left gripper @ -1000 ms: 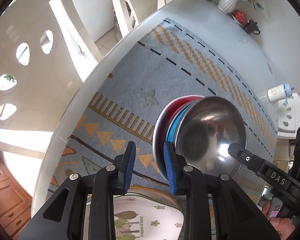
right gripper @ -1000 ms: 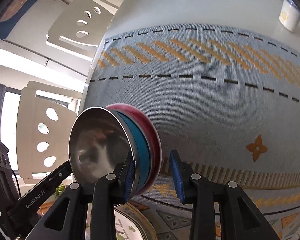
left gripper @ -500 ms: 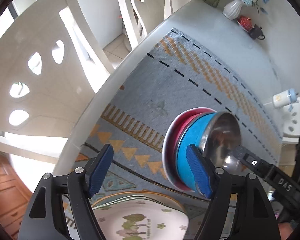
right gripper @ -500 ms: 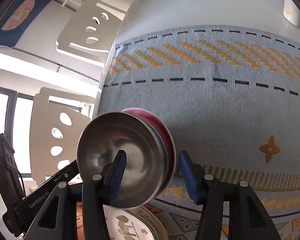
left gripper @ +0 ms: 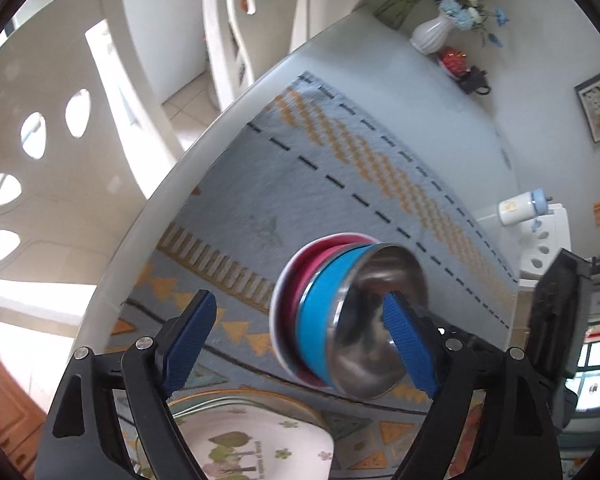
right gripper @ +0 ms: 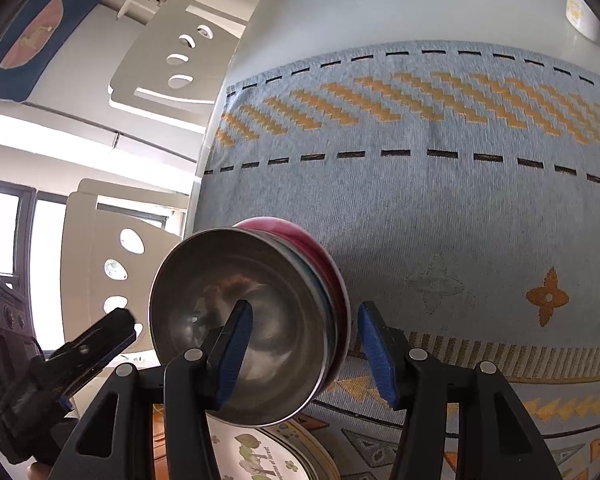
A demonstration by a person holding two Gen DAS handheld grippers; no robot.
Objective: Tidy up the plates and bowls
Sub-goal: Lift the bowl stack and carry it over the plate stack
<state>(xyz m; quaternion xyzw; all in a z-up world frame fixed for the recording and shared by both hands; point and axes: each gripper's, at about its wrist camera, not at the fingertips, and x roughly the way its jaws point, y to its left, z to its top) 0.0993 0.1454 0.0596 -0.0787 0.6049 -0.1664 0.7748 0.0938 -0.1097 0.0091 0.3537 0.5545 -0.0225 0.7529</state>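
Left tool [left gripper: 300, 344], previously pinched on the nested stack of steel, blue and red bowls [left gripper: 342, 316], has just spread wide; right tool [right gripper: 306, 354] has also parted, astride its rim.

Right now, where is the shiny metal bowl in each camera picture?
Left wrist view: the metal bowl is low and right of centre, nested in a blue bowl.
Right wrist view: the bowl is low and left of centre.
Shared landmark: the tree-pattern plate at the bottom edge.
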